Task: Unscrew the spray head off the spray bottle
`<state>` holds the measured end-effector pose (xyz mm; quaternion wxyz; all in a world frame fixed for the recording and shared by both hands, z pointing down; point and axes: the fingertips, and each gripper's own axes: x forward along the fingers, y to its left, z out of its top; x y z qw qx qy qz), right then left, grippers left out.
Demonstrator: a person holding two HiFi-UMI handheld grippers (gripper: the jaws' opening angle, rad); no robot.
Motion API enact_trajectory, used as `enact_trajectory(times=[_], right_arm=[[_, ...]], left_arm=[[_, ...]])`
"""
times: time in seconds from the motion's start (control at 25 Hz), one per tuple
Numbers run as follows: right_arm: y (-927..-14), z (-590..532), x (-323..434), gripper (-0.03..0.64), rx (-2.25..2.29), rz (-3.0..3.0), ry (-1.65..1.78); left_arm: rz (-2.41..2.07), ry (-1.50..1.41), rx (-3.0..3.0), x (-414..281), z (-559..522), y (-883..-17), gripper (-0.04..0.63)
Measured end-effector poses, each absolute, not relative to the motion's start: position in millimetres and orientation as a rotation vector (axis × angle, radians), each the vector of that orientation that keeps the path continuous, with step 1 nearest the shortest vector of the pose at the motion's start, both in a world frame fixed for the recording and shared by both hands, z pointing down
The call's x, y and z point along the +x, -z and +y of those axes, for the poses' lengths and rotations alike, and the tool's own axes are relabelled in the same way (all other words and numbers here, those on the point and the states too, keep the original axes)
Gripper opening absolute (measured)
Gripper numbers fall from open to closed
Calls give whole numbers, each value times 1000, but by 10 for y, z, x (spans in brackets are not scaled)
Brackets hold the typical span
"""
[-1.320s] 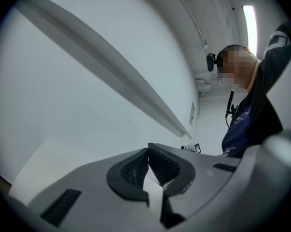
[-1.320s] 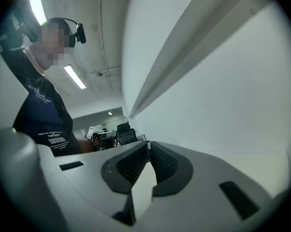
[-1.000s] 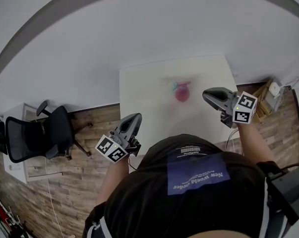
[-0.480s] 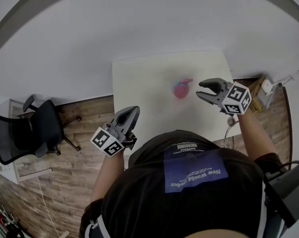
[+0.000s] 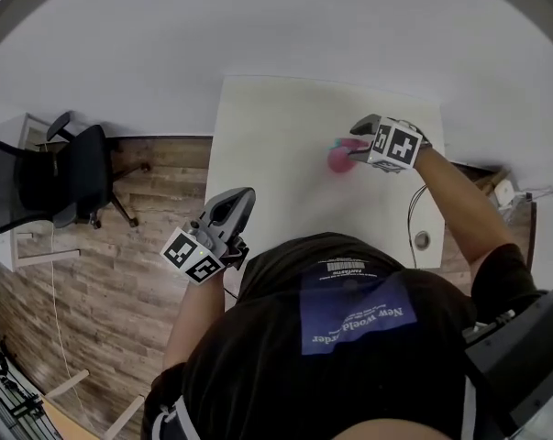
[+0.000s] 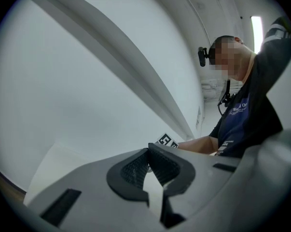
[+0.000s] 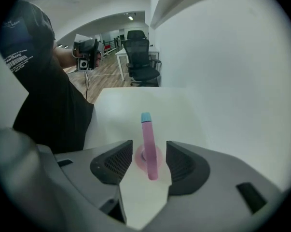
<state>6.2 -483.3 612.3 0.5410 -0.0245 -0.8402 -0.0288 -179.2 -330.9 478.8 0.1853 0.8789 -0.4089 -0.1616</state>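
My right gripper hangs over the far side of the white table and points down at the pink spray bottle. The bottle stands upright on the table, near the far right corner.

In the right gripper view, the fingers are apart. They have just been opening. The pink spray head sits in the gap between them. Its blue tip points away from me, toward the far end of the table. There is a little space on each side of the spray head, so the fingers do not press on it. I can see a bit of the round pink bottle under the head.

My left gripper is well away from the bottle, at the near left edge of the table, over the wooden floor. In the left gripper view its fingers are tight together, and nothing is between them.

A black office chair stands on the floor, off to the left of the table.
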Motion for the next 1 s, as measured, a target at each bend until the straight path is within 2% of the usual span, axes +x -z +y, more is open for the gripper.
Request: enact_trajectory(times=[0.4, 0.44, 0.48, 0.8, 1.0], right_arm=[[-6538, -4806, 42, 192, -126, -1814, 57], [-6570, -4814, 48, 186, -123, -1811, 68], [-6587, -4817, 49, 153, -119, -1812, 75], [-6486, -4816, 52, 137, -85, -1846, 68], [-6078, -4769, 79, 137, 35, -2096, -163]], left_arm=[[-1171, 481, 2451, -1952, -3270, -4891, 5], [-1167, 483, 2450, -1952, -3265, -4895, 5], [-1163, 486, 2450, -1950, -3259, -4897, 3], [-1124, 488, 2461, -1938, -3264, -4918, 3], [-1072, 484, 2491, -1861, -3277, -4843, 4]])
